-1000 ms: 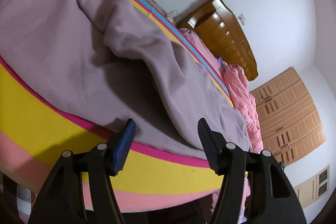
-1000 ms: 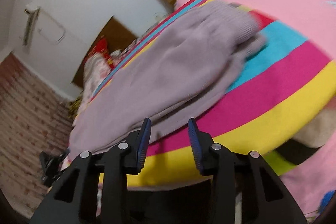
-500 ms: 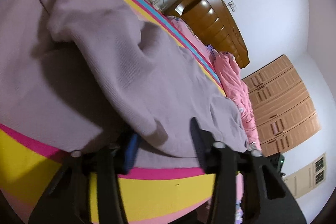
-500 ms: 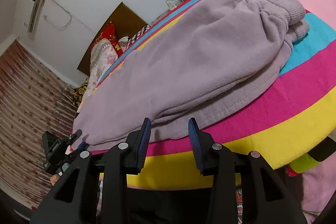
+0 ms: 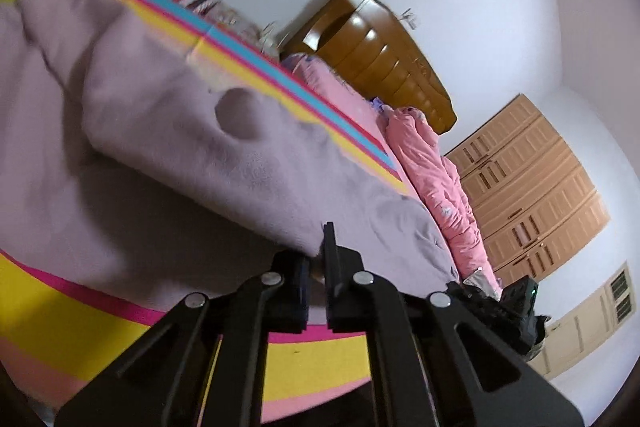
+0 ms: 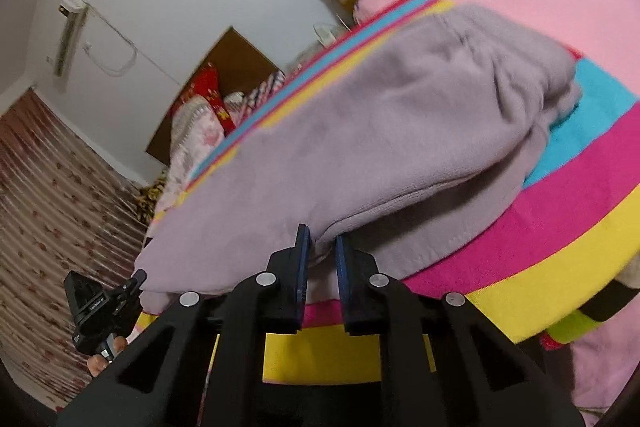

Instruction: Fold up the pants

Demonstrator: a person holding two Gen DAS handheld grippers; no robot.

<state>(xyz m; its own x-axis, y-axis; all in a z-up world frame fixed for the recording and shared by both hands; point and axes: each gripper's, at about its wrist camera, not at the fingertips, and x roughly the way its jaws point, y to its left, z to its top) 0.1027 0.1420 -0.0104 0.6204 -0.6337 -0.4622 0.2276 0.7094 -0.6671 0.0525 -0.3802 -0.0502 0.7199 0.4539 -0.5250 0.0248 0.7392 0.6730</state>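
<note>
Lilac fleece pants (image 5: 168,131) lie spread on a striped blanket (image 5: 80,323) on the bed. My left gripper (image 5: 316,259) is shut on the near edge of the upper pant layer and lifts it off the lower layer. In the right wrist view the pants (image 6: 360,131) run from the bunched waistband at the right to the leg end at the left. My right gripper (image 6: 322,247) is shut on the near edge of the upper layer, which rises above the lower layer.
A pink duvet (image 5: 436,179) lies along the far side of the bed, with a wooden headboard (image 5: 380,55) behind. Wardrobes (image 5: 532,183) stand at the right. The other gripper (image 6: 100,311) shows at the lower left of the right wrist view. Floral bedding (image 6: 192,143) lies beyond the blanket.
Both grippers moved forward onto the near edge of the pants and closed on it. The upper layer now lifts off the lower one.
</note>
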